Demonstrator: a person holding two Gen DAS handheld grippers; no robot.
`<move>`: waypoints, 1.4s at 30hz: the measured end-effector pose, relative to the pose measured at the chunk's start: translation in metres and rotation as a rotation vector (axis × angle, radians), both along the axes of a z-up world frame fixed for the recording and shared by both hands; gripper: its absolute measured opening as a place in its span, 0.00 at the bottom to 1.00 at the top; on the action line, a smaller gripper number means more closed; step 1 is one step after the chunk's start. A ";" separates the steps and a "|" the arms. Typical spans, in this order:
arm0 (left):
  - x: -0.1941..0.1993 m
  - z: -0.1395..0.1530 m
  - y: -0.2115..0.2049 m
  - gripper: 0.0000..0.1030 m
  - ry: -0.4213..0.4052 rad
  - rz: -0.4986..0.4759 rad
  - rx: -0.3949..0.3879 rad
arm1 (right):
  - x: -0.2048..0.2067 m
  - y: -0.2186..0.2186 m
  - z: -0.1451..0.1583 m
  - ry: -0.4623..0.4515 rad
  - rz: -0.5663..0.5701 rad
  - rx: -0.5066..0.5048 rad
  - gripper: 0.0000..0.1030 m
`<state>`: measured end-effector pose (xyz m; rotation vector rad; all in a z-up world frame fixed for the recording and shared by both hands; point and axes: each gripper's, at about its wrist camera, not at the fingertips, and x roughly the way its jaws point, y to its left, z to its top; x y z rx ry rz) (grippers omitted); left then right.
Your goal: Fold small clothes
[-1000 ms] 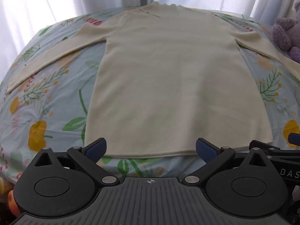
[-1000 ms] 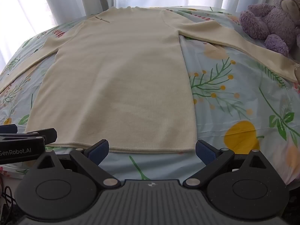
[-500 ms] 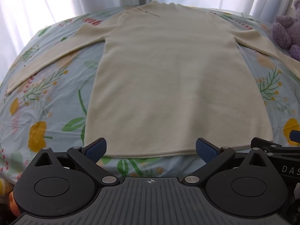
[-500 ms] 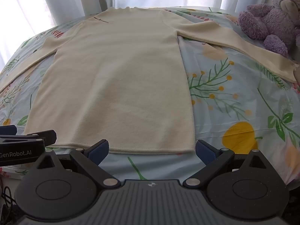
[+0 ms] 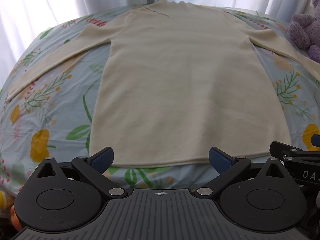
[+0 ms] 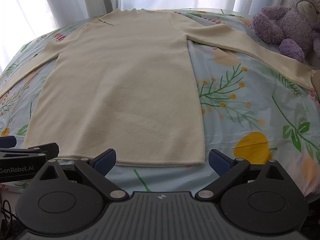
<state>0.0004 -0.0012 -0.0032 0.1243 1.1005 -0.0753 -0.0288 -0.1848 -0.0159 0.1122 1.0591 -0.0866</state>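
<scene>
I hold my left gripper (image 5: 161, 157) and right gripper (image 6: 162, 157) side by side with jaws spread wide and nothing between them, both just short of the hem of the cream long-sleeved sweater (image 5: 180, 84), which lies flat straight ahead of each claw on the floral bedsheet (image 5: 50, 110), because, I judge, the first fold needs that near edge lifted at two points. I count one sweater with two sleeves splayed out to either side, two grippers, and one purple teddy bear (image 6: 288, 18) far ahead to the right of my right claw, touching the sleeve end.
</scene>
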 end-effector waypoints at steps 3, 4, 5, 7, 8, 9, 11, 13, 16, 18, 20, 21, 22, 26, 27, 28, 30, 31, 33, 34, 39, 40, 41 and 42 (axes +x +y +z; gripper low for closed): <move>0.000 0.000 0.000 1.00 -0.001 0.000 0.002 | 0.000 0.000 0.000 0.002 -0.003 -0.001 0.96; 0.000 0.000 0.000 1.00 0.000 0.000 0.001 | 0.000 0.000 0.000 0.002 -0.005 -0.001 0.96; 0.000 0.000 0.000 1.00 0.001 -0.001 0.002 | 0.000 -0.001 0.000 0.002 -0.006 -0.001 0.96; 0.001 -0.001 0.001 1.00 0.003 -0.002 0.002 | 0.000 -0.001 0.000 0.001 -0.007 -0.001 0.96; 0.001 0.000 0.000 1.00 0.005 -0.003 0.003 | 0.000 -0.001 0.000 0.001 -0.007 0.000 0.96; 0.001 -0.001 0.000 1.00 0.007 -0.004 0.005 | 0.000 -0.001 -0.001 0.002 -0.007 0.001 0.96; 0.000 -0.001 -0.001 1.00 0.008 -0.006 0.008 | 0.001 -0.001 -0.001 0.005 -0.006 0.002 0.96; 0.000 -0.001 -0.001 1.00 0.009 -0.004 0.009 | 0.001 -0.001 -0.002 0.005 -0.006 0.003 0.96; 0.000 -0.002 0.000 1.00 0.013 0.000 0.009 | 0.001 -0.001 -0.002 0.005 -0.006 0.004 0.96; 0.000 -0.002 0.000 1.00 0.014 -0.001 0.010 | 0.001 -0.002 -0.002 0.006 -0.007 0.006 0.96; 0.000 -0.003 0.000 1.00 0.016 0.001 0.011 | 0.002 -0.001 -0.003 0.007 -0.006 0.006 0.96; 0.001 -0.003 0.000 1.00 0.016 0.001 0.011 | 0.002 -0.001 -0.003 0.007 -0.006 0.005 0.96; 0.000 -0.003 0.000 1.00 0.017 0.001 0.010 | 0.002 -0.001 -0.003 0.007 -0.007 0.005 0.96; 0.001 -0.003 0.000 1.00 0.018 -0.003 0.011 | 0.003 -0.001 -0.003 0.008 -0.012 0.006 0.96; 0.001 -0.004 0.000 1.00 0.018 -0.004 0.011 | 0.003 -0.001 -0.004 0.008 -0.013 0.007 0.96; 0.001 -0.004 0.000 1.00 0.019 -0.005 0.011 | 0.002 -0.001 -0.004 0.007 -0.013 0.007 0.96; 0.002 -0.004 0.001 1.00 0.018 -0.005 0.013 | 0.002 -0.001 -0.004 0.007 -0.013 0.007 0.96; 0.002 -0.004 0.001 1.00 0.018 -0.005 0.013 | 0.002 -0.001 -0.004 0.007 -0.013 0.008 0.96; 0.002 -0.004 0.001 1.00 0.019 -0.005 0.013 | 0.001 -0.001 -0.004 0.006 -0.014 0.009 0.96; 0.002 -0.004 0.001 1.00 0.019 -0.004 0.013 | 0.001 0.000 -0.004 0.005 -0.014 0.009 0.96; 0.001 -0.004 0.002 1.00 0.020 -0.003 0.013 | 0.001 0.000 -0.004 0.005 -0.014 0.009 0.96; 0.001 -0.004 0.002 1.00 0.020 -0.003 0.012 | 0.001 0.000 -0.004 0.005 -0.014 0.008 0.96; 0.001 -0.004 0.002 1.00 0.020 -0.003 0.012 | 0.001 0.000 -0.004 0.006 -0.014 0.009 0.96; 0.001 -0.004 0.003 1.00 0.020 -0.002 0.011 | 0.001 0.000 -0.004 0.006 -0.014 0.009 0.96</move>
